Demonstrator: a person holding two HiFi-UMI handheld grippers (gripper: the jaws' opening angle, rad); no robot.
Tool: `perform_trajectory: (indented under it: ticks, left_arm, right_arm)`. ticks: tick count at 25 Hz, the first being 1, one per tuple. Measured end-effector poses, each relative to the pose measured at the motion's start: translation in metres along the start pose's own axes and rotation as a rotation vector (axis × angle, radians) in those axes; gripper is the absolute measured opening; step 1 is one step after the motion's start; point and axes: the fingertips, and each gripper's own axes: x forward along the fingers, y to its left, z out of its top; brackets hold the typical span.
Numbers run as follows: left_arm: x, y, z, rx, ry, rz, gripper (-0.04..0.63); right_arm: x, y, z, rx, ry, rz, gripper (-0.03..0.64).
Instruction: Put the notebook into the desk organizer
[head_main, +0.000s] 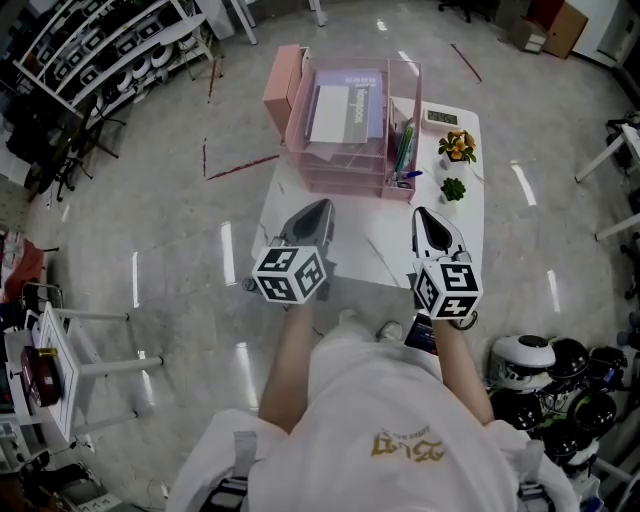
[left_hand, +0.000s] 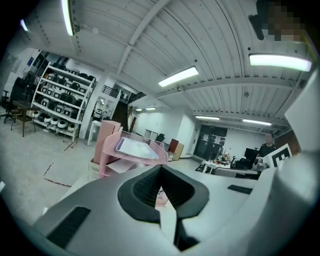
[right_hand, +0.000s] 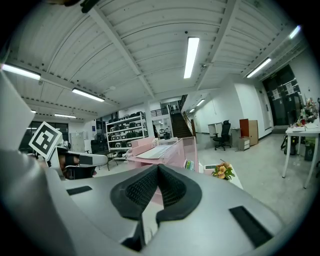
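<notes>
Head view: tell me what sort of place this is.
Probably an open-plan workshop or lab office: storage racks full of gear, a white desk on a polished floor, and strip lights under a ribbed ceiling.

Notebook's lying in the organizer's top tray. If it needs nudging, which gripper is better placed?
Left, probably: the left gripper sits nearly in line with the notebook; the right gripper sits off toward the flower pot. Both jaws shut, empty.
</notes>
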Motion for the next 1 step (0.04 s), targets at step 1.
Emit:
perform_trajectory:
  ticks: [1]
  left_arm:
    - [-0.0003, 0.0003, -0.0002, -0.001, 0.0, 0.0, 0.017]
  right_arm:
    - [-0.0004, 0.0004, -0.0005, 0.001, 0.001, 0.0, 0.011]
